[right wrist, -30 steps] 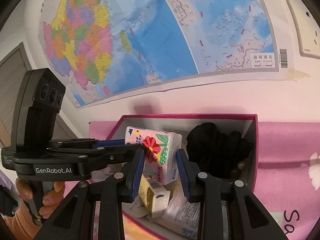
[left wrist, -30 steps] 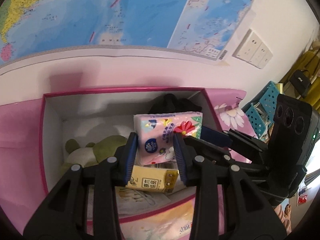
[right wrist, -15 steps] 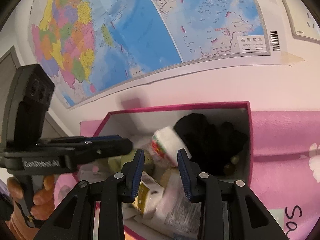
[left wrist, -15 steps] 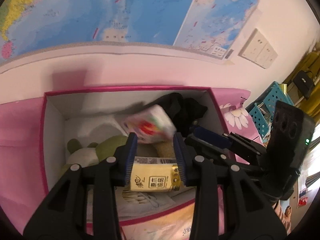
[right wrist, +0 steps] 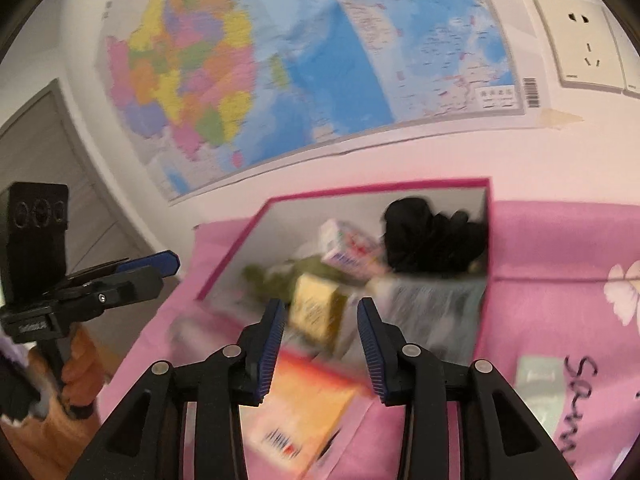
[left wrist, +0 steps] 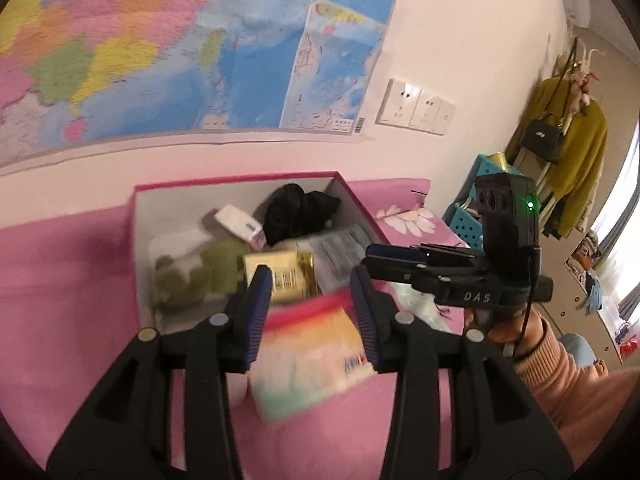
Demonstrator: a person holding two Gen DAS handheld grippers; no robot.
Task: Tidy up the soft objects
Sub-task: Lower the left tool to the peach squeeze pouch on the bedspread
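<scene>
Left wrist view: my left gripper (left wrist: pixel 311 300) has just been opening and stands spread with nothing between the pads. Beyond it sits the box (left wrist: pixel 236 180) on the pink cover (left wrist: pixel 60 280). The white tissue pack (left wrist: pixel 240 222) lies tilted inside, against the black cloth (left wrist: pixel 298 210) and above the green plush (left wrist: pixel 192 272); a yellow pack (left wrist: pixel 280 272) lies nearer the front wall. Just outside the box, under my fingers, is a rainbow-coloured pack (left wrist: pixel 308 360). It looks like the next one to take. My right gripper (left wrist: pixel 374 254) shows side-on here; I cannot tell its gap from this angle.

Right wrist view: my right gripper (right wrist: pixel 321 320) has also just been opening, jaws apart and empty. The picture is smeared, but the orange pack (right wrist: pixel 300 408) lies on the cover below the fingers, outside the box.

To do this well, I would come down on that pack across its short side, pads flat on both faces, squeeze lightly since it will give, and drop it into the free space near the front.
</scene>
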